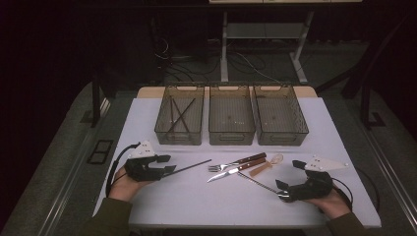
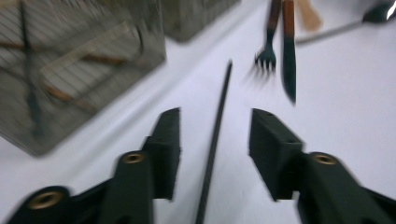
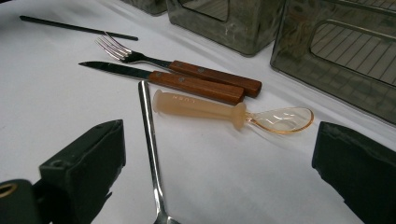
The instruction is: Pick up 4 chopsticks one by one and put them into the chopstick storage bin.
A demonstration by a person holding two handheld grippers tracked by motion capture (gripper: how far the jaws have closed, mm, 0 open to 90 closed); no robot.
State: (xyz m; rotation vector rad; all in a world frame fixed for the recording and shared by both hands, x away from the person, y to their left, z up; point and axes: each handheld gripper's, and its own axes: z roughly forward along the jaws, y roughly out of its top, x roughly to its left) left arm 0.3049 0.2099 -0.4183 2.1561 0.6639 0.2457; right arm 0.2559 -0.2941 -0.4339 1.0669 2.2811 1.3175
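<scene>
Between the parted jaws of the left tongs (image 2: 215,154) a black chopstick (image 2: 217,135) is seen lying on the white worktop (image 2: 355,107), untouched by either jaw; ahead of it lie a fork (image 2: 268,51) and a knife (image 2: 289,56). The right tongs (image 3: 219,172) are spread wide and empty over a steel handle (image 3: 148,140), with an amber plastic spoon (image 3: 224,111) just beyond. Three wire baskets (image 1: 231,115) are shown farther off, and a dim floor behind.
</scene>
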